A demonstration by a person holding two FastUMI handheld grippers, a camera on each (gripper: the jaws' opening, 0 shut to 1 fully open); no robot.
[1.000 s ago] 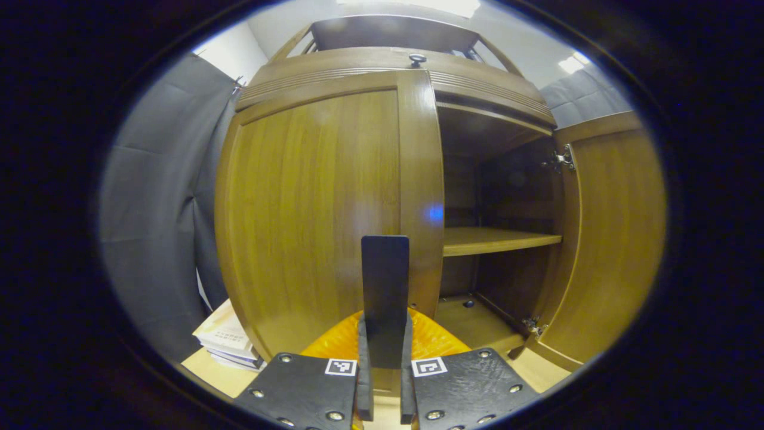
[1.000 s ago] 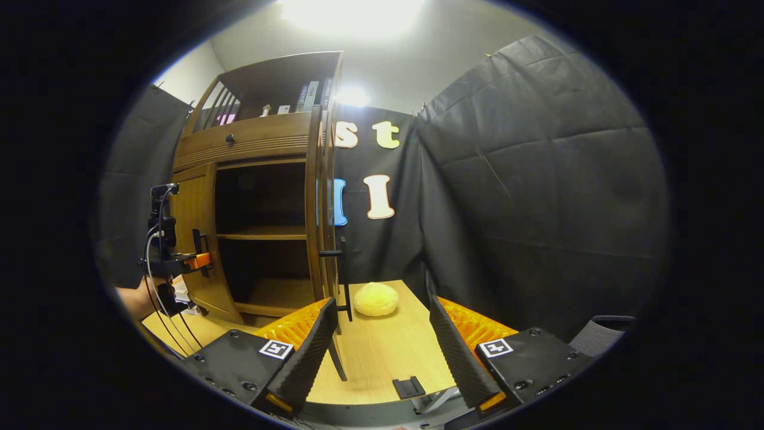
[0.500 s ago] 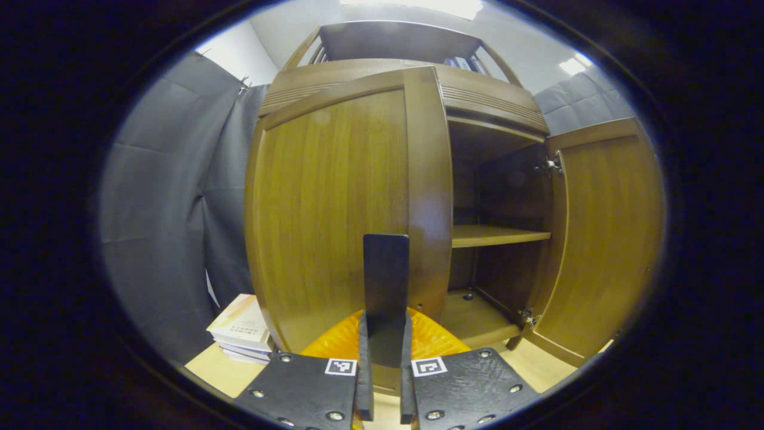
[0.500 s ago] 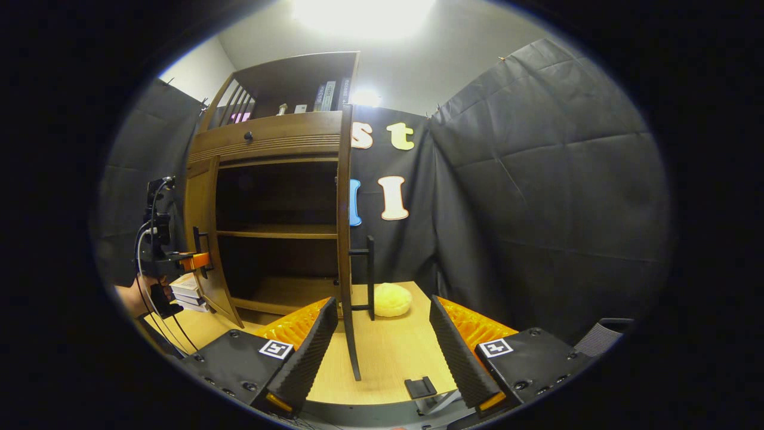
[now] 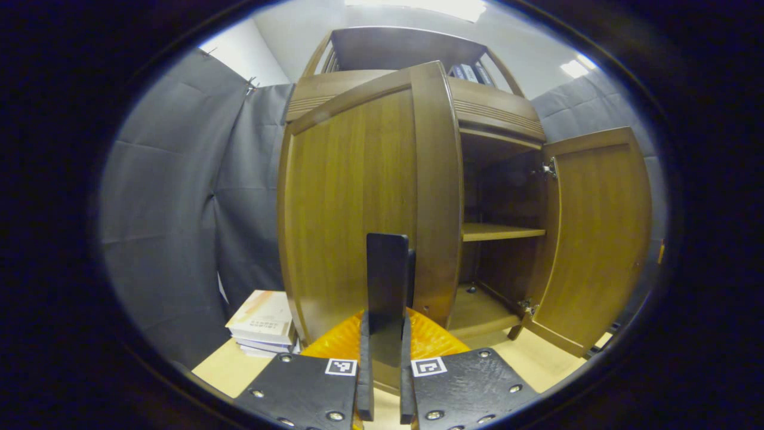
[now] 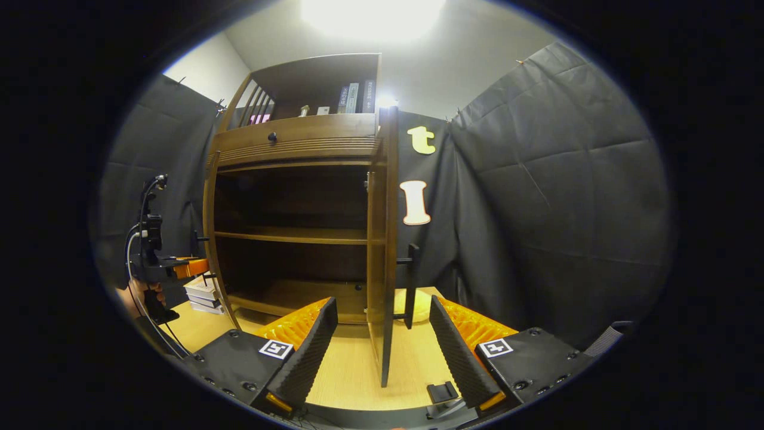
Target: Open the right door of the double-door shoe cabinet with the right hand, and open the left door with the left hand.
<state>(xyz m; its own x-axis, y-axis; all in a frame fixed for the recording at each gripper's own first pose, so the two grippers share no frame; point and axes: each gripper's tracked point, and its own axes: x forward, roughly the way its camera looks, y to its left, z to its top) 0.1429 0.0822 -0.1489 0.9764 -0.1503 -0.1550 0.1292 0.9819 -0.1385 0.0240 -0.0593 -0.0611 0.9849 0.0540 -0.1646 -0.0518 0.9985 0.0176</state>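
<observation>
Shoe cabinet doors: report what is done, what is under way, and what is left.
Done: the right door stands wide open, and the right tool hangs open, apart from its handle. In hand: the left tool is clamped on the left door's handle, with the left door partly swung out. Left: swing that door fully open.

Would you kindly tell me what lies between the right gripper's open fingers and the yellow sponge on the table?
In the right gripper view, the open right door stands edge-on between the right gripper and the sponge, its black handle partly hiding the sponge.
</observation>
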